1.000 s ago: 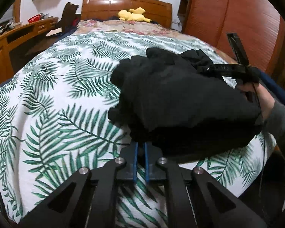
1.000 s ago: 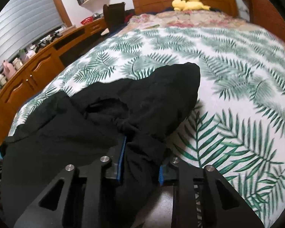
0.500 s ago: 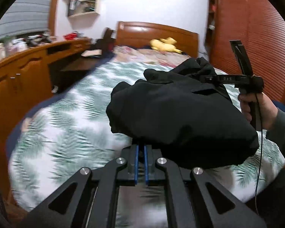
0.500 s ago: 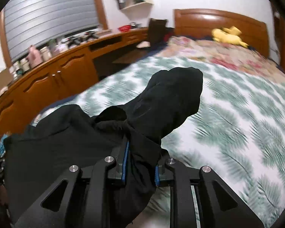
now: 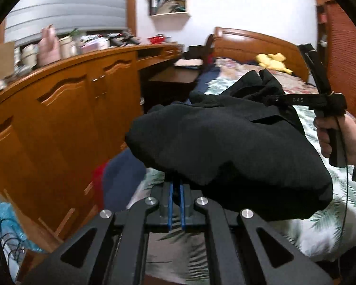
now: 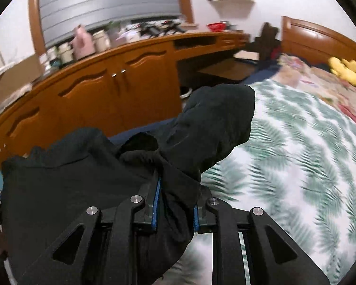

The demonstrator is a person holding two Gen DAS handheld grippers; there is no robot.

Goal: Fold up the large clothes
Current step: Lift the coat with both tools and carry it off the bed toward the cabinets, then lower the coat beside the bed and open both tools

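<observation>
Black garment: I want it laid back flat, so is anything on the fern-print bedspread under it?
Nothing visible: the black garment hangs from both grippers above bare fern-print bedspread; the yellow plush toy lies by the headboard.

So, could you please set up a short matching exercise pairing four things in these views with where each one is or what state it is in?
Things:
1. black garment
2. yellow plush toy
3. pink jug
4. left gripper

Places or states:
A. on the wooden counter, by the window blind
B. near the headboard
C. held up between both grippers, above the leaf-print bedspread
D. fingers nearly together on cloth

Pairs: 1-C, 2-B, 3-A, 4-D
</observation>
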